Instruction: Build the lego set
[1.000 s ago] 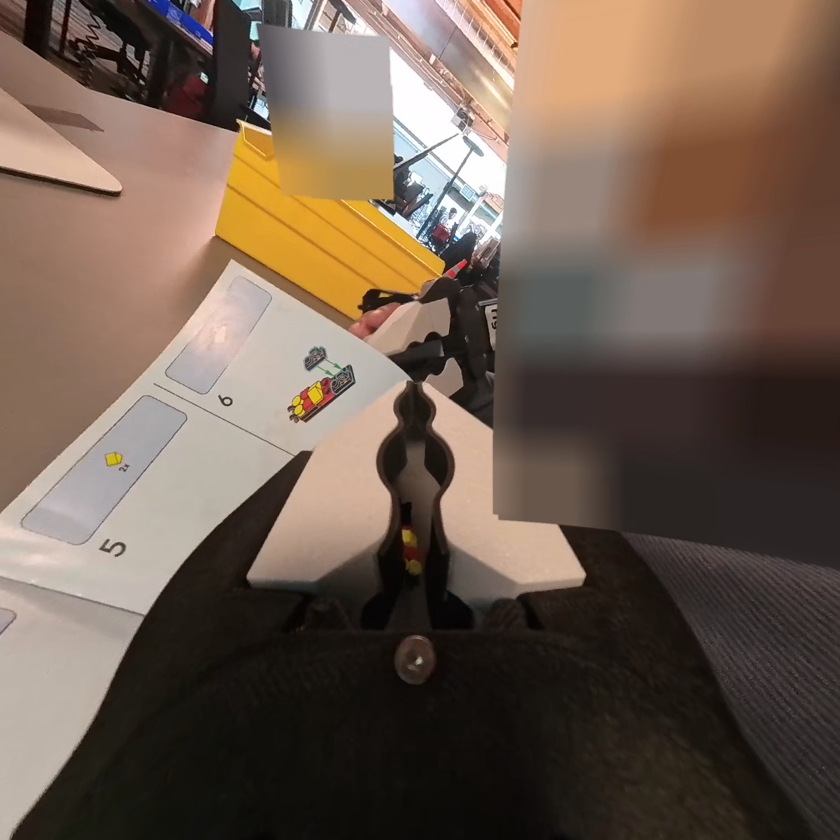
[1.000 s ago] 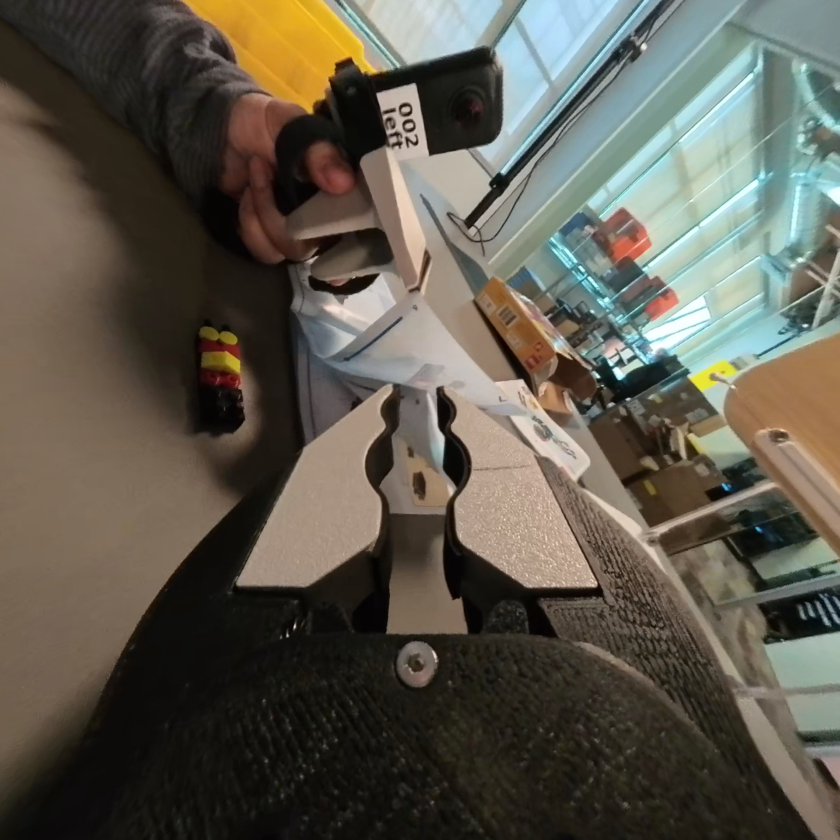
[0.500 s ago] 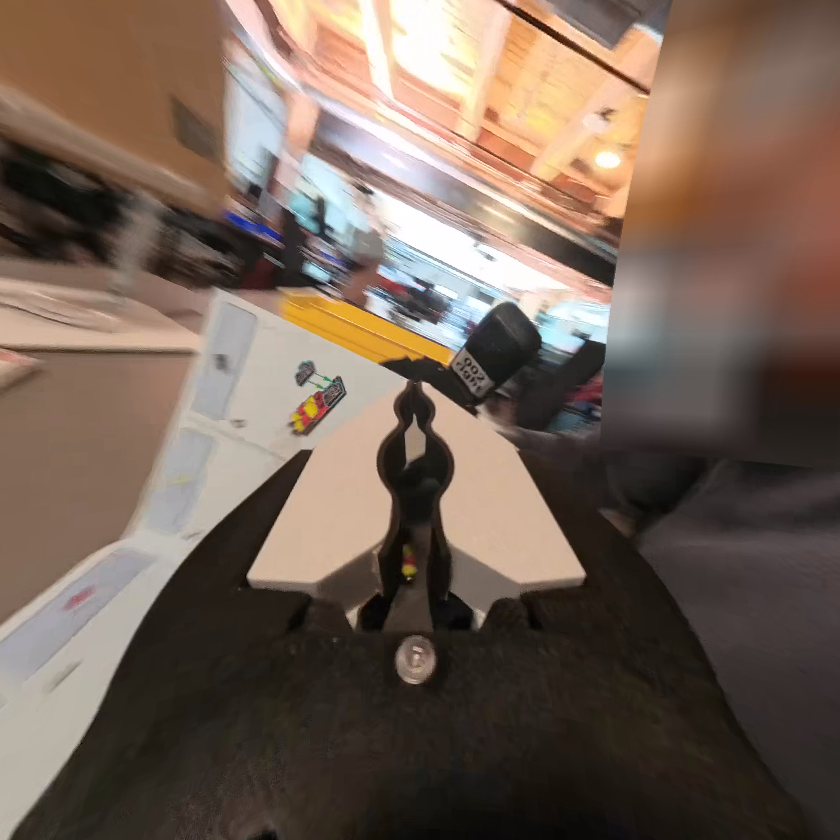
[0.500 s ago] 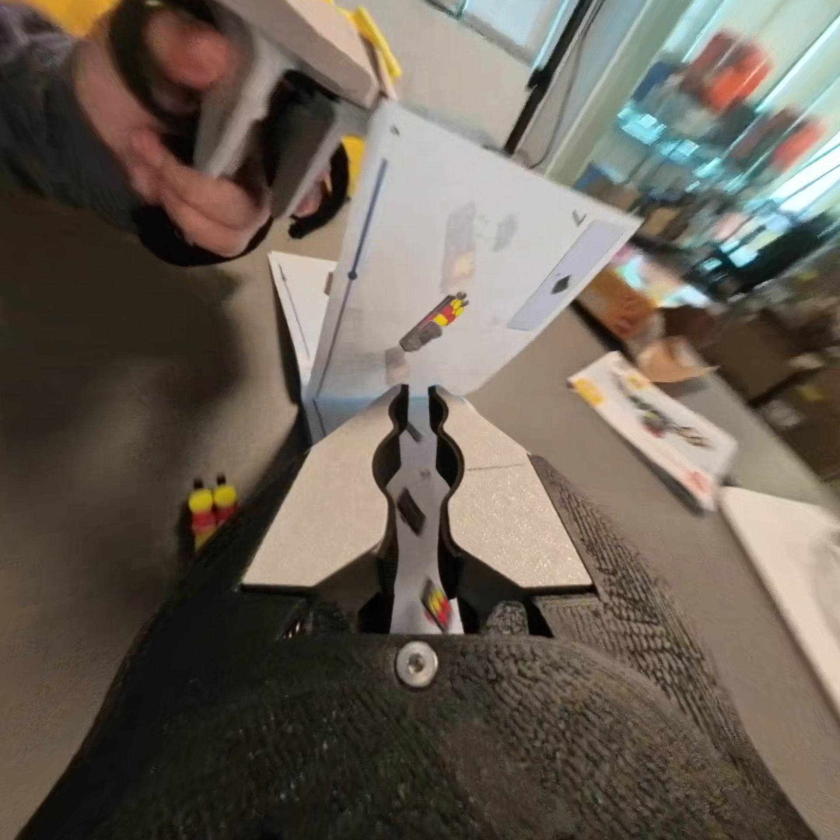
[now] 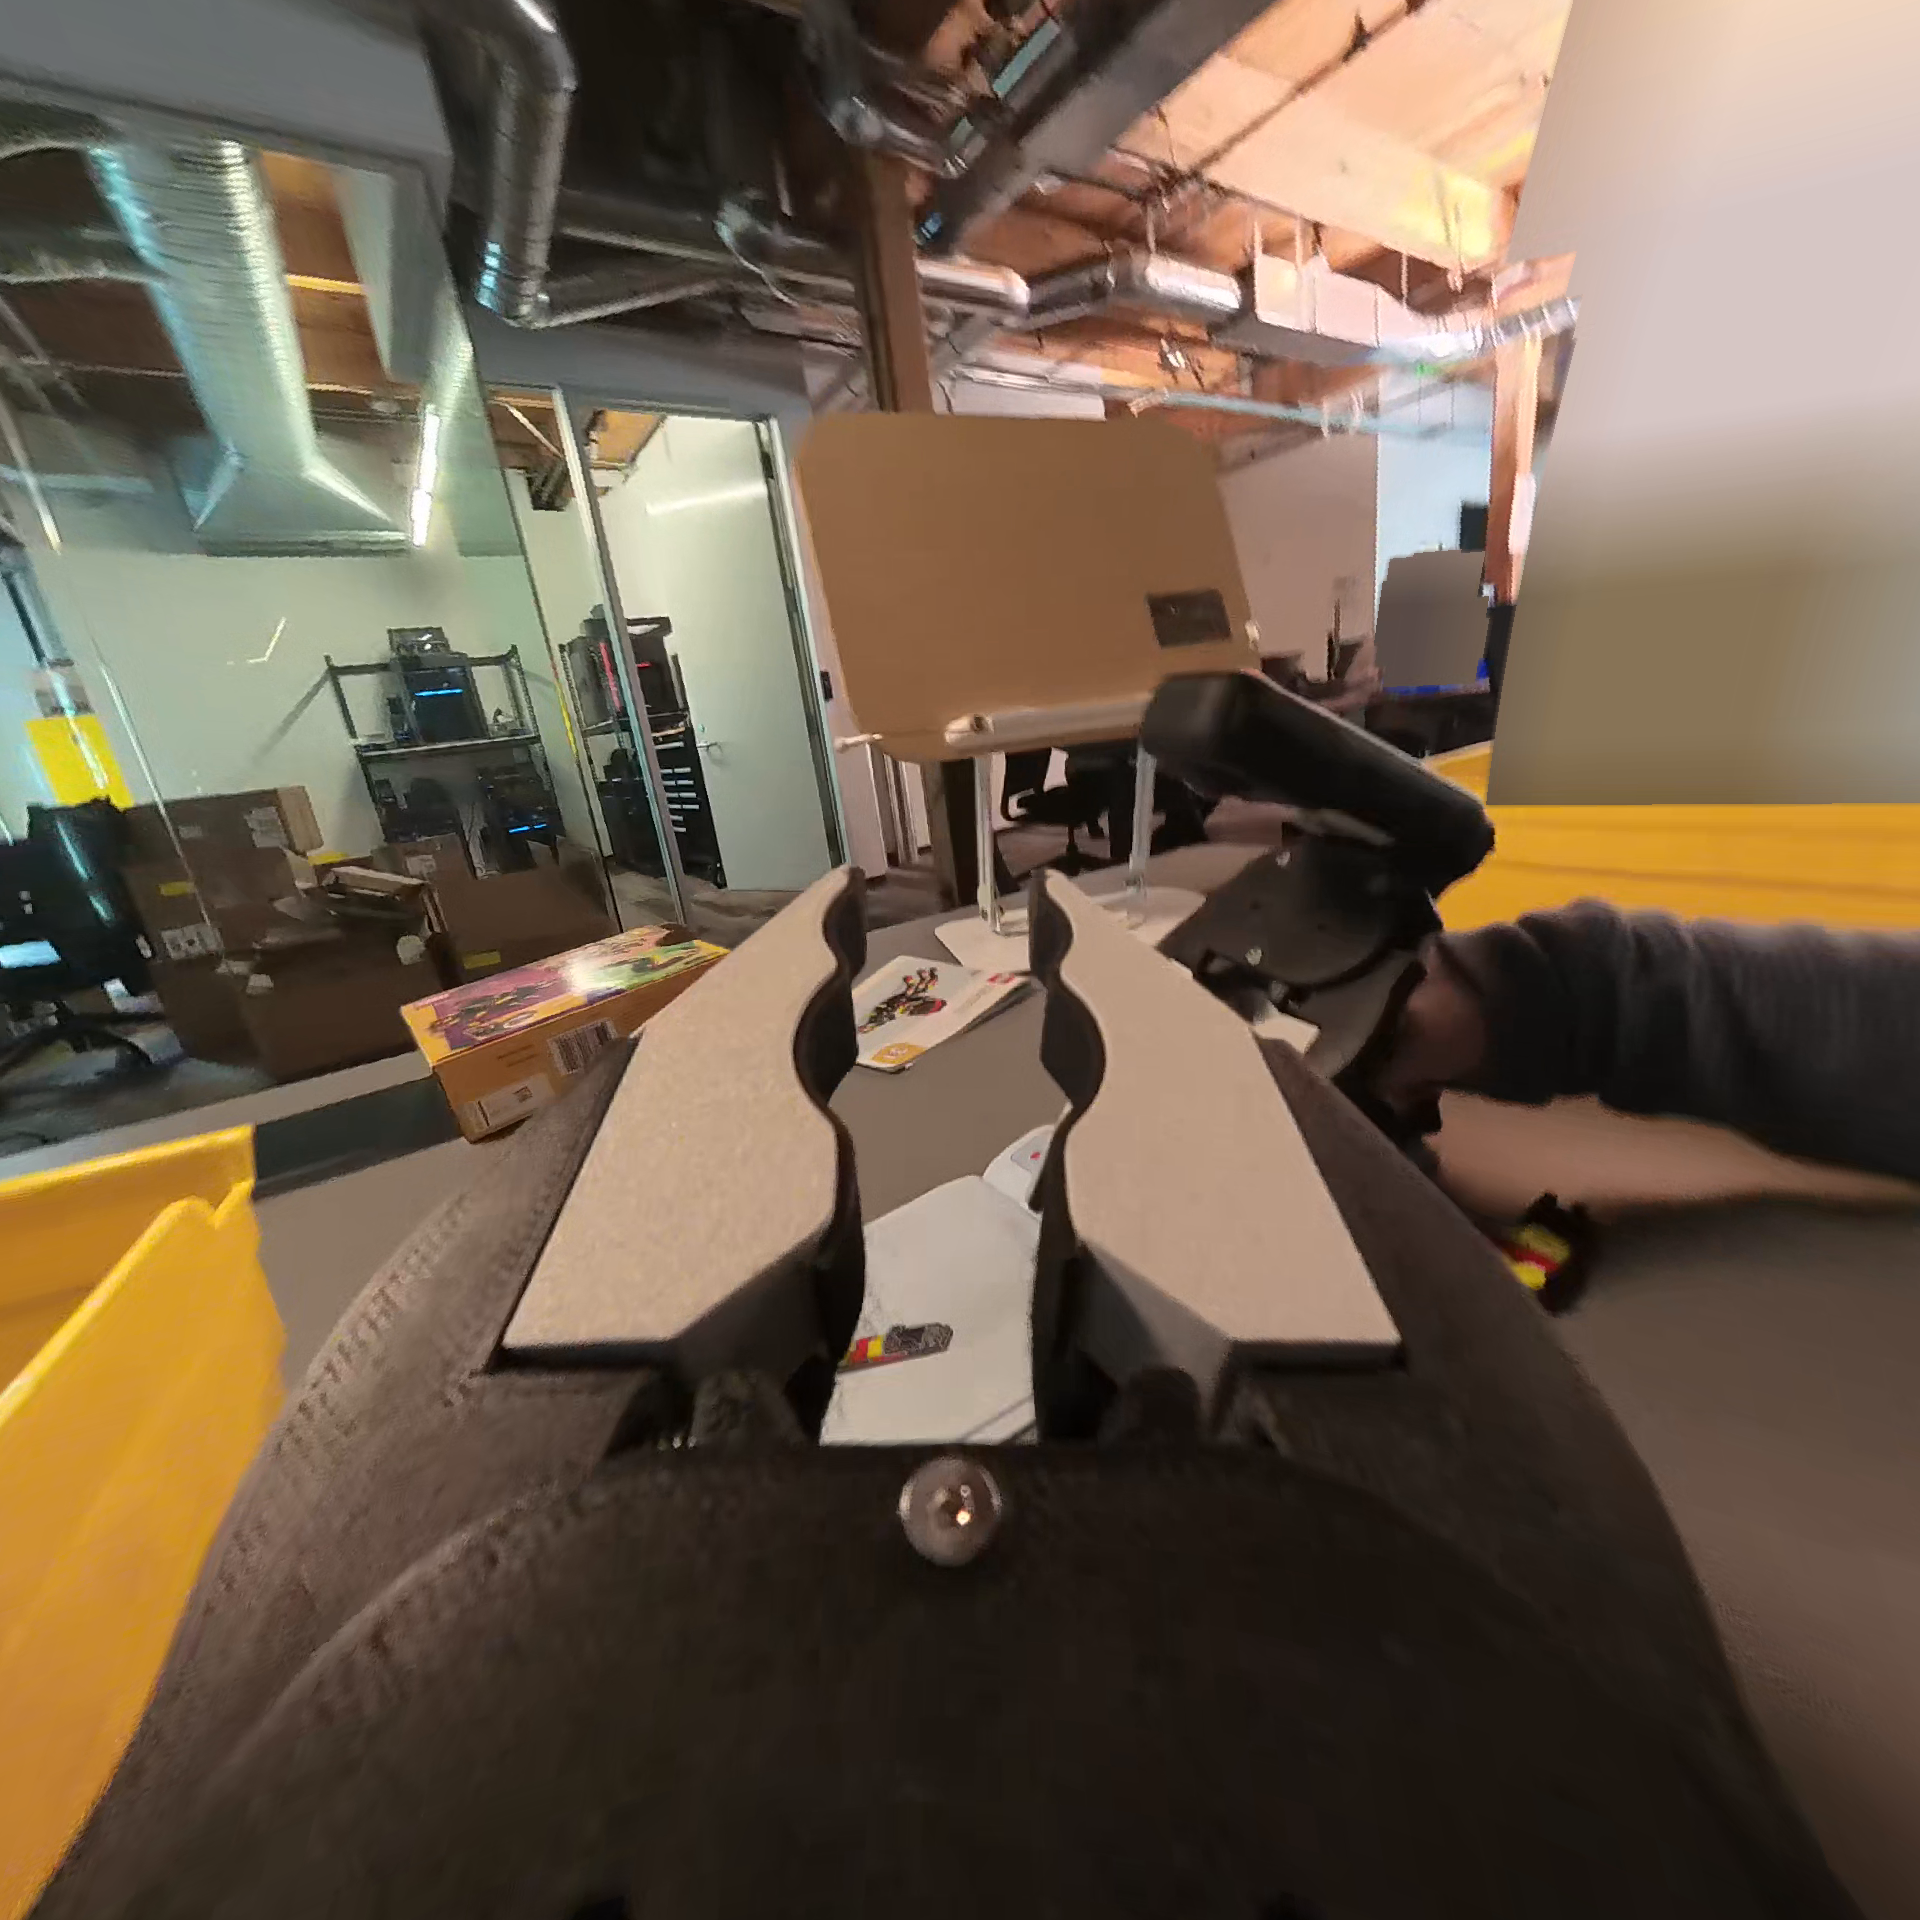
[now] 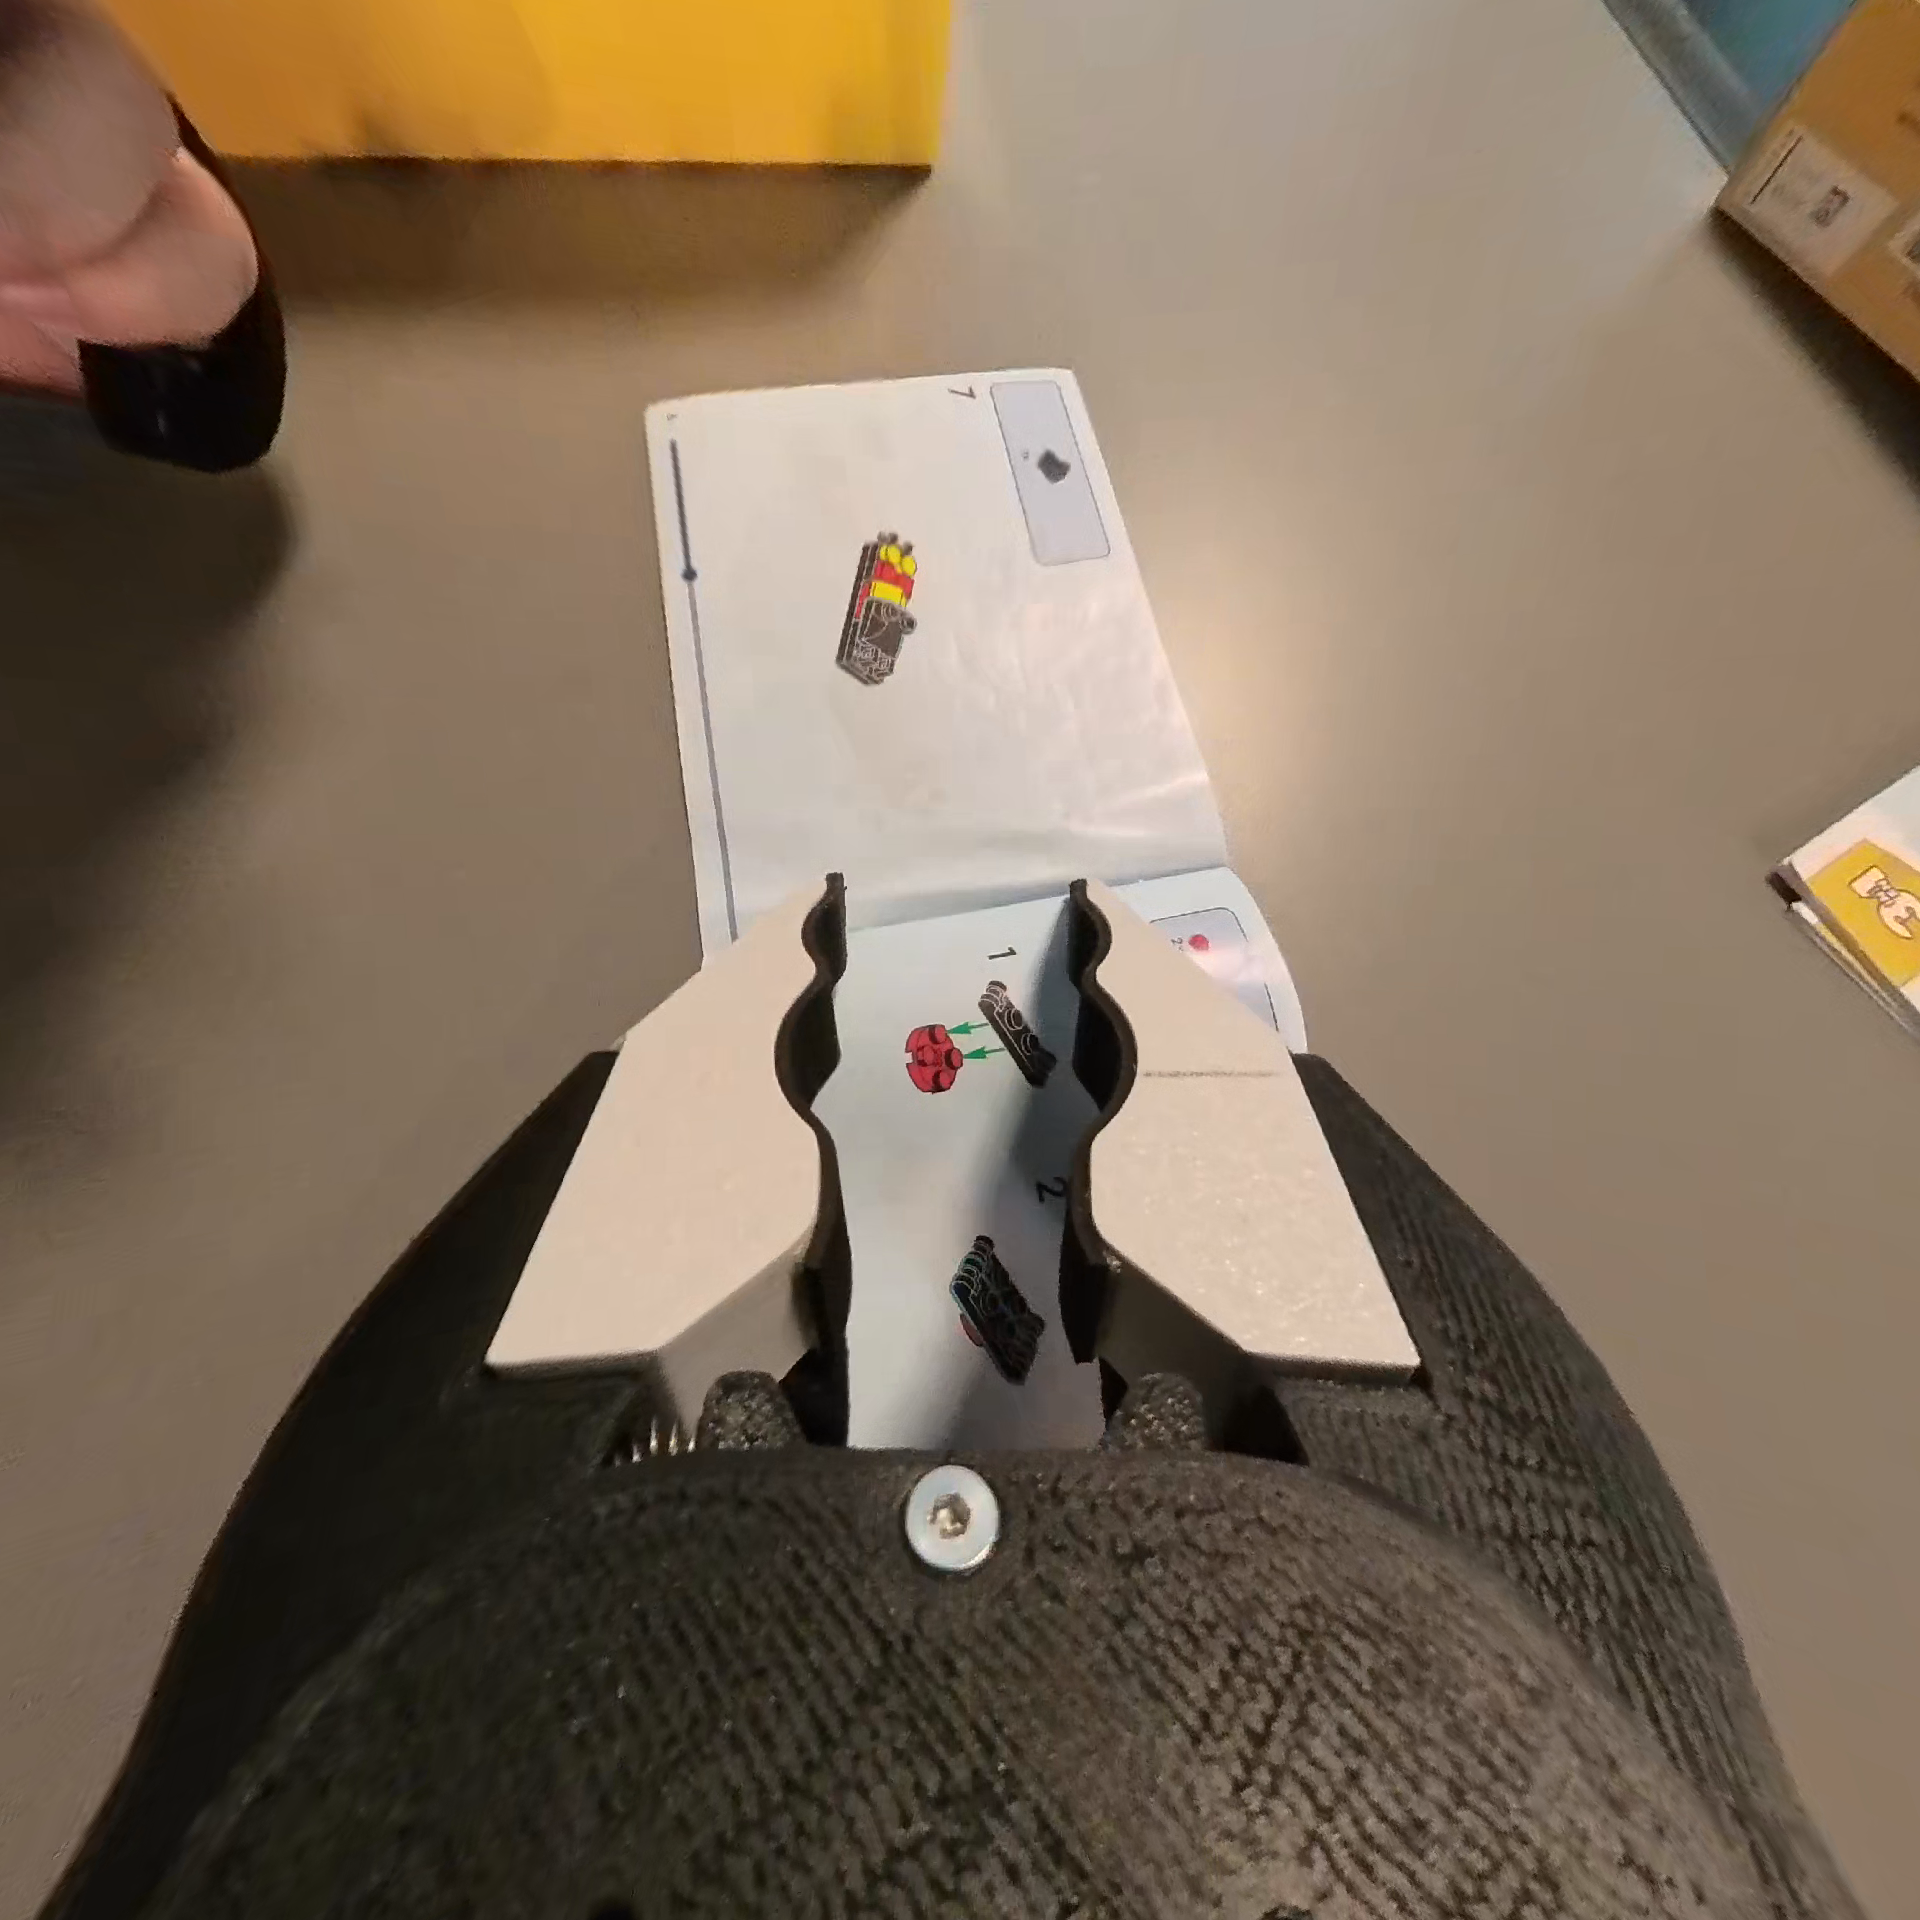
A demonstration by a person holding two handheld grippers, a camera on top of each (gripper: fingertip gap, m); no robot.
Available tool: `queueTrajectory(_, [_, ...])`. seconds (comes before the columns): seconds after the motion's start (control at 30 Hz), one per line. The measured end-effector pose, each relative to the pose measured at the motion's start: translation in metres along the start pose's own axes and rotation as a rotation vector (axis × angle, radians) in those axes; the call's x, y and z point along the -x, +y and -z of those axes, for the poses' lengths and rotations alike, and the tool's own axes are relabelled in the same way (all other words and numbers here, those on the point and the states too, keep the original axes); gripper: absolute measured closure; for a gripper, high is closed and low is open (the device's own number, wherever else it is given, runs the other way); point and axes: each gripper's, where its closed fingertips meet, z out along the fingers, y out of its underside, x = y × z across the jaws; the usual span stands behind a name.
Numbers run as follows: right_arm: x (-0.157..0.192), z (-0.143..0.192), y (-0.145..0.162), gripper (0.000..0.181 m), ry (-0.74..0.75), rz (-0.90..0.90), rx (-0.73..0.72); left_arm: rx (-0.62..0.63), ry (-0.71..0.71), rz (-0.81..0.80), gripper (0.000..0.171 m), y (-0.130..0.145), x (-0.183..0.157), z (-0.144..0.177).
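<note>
Barely begun: small red-yellow-black lego assembly [image 5: 1545,1254] on bench, instruction booklet [image 6: 935,665] lying open, left gripper [image 5: 948,925] and right gripper [image 6: 954,899] both spread apart, empty.

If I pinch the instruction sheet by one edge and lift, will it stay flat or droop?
The sheet looks like thin paper with a fold across it, so it would probably droop and hinge at that crease. It lies flat on the smooth table, so catching an edge may be fiddly, and a push would likely slide it.
</note>
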Motion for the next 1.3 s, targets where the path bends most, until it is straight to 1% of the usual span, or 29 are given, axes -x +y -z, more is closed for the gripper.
queueTrajectory(0.17, [-0.005, 0.013, 0.012, 0.138, -0.017, 0.012, 0.005, -0.017, -0.031, 0.115, 0.140, -0.002, 0.013, 0.002])
queueTrajectory(0.37, [-0.018, 0.038, 0.032, 0.139, -0.016, 0.003, 0.003, -0.008, -0.049, 0.161, 0.139, 0.003, 0.019, 0.000])
queueTrajectory(0.43, [-0.024, 0.042, 0.032, 0.132, 0.023, 0.047, 0.016, 0.004, -0.037, 0.167, 0.140, 0.007, 0.017, -0.002])
queueTrajectory(0.47, [-0.027, 0.048, 0.027, 0.132, 0.054, 0.079, -0.005, 0.009, -0.030, 0.165, 0.140, 0.008, 0.016, -0.003])
queueTrajectory(0.5, [-0.028, 0.055, 0.017, 0.133, 0.086, 0.106, -0.070, 0.013, -0.026, 0.161, 0.139, 0.009, 0.015, -0.003])
queueTrajectory(0.53, [-0.030, 0.064, 0.003, 0.134, 0.129, 0.123, -0.167, 0.016, -0.023, 0.158, 0.139, 0.010, 0.015, -0.003])
queueTrajectory(0.6, [-0.037, 0.090, -0.021, 0.137, 0.279, 0.140, -0.383, 0.019, -0.016, 0.154, 0.139, 0.010, 0.013, -0.003])
queueTrajectory(0.67, [-0.044, 0.122, -0.026, 0.139, 0.525, 0.193, -0.547, 0.021, -0.015, 0.155, 0.139, 0.011, 0.013, -0.003])
queueTrajectory(0.7, [-0.044, 0.138, -0.023, 0.143, 0.662, 0.258, -0.592, 0.023, -0.010, 0.158, 0.139, 0.011, 0.013, -0.003])
queueTrajectory(0.73, [-0.041, 0.149, -0.019, 0.147, 0.769, 0.331, -0.597, 0.028, -0.007, 0.163, 0.139, 0.012, 0.012, -0.004])
queueTrajectory(0.77, [-0.038, 0.156, -0.013, 0.150, 0.841, 0.385, -0.563, 0.033, -0.003, 0.169, 0.139, 0.013, 0.011, -0.004])
queueTrajectory(0.83, [-0.038, 0.169, -0.006, 0.156, 0.975, 0.419, -0.493, 0.035, 0.006, 0.176, 0.138, 0.012, 0.009, -0.004])
queueTrajectory(0.87, [-0.036, 0.174, -0.004, 0.161, 1.014, 0.428, -0.478, 0.031, 0.009, 0.177, 0.138, 0.011, 0.008, -0.004])
queueTrajectory(0.93, [-0.032, 0.178, -0.002, 0.170, 1.039, 0.435, -0.469, 0.014, 0.002, 0.166, 0.138, 0.007, 0.007, -0.002])
queueTrajectory(0.97, [-0.032, 0.180, -0.001, 0.173, 1.055, 0.435, -0.462, -0.009, -0.018, 0.149, 0.138, 0.001, 0.010, 0.000])
queueTrajectory(1.0, [-0.035, 0.182, 0.000, 0.173, 1.077, 0.433, -0.454, -0.060, -0.046, 0.112, 0.140, -0.010, 0.013, 0.005])
queueTrajectory(1.07, [-0.042, 0.187, 0.003, 0.174, 1.119, 0.413, -0.440, -0.178, -0.066, -0.025, 0.140, -0.047, 0.009, 0.018])
queueTrajectory(1.1, [-0.047, 0.189, 0.005, 0.174, 1.133, 0.392, -0.433, -0.228, -0.077, -0.078, 0.140, -0.065, 0.004, 0.026])
queueTrajectory(1.13, [-0.051, 0.191, 0.007, 0.174, 1.143, 0.372, -0.429, -0.273, -0.092, -0.097, 0.140, -0.083, 0.000, 0.035])
queueTrajectory(1.17, [-0.053, 0.192, 0.009, 0.176, 1.148, 0.353, -0.430, -0.314, -0.106, -0.085, 0.139, -0.100, -0.004, 0.047])
queueTrajectory(1.23, [-0.056, 0.196, 0.011, 0.178, 1.156, 0.325, -0.441, -0.388, -0.127, -0.003, 0.139, -0.129, -0.006, 0.077])
queueTrajectory(1.3, [-0.057, 0.197, 0.013, 0.179, 1.153, 0.308, -0.448, -0.443, -0.111, 0.035, 0.140, -0.154, -0.008, 0.111])
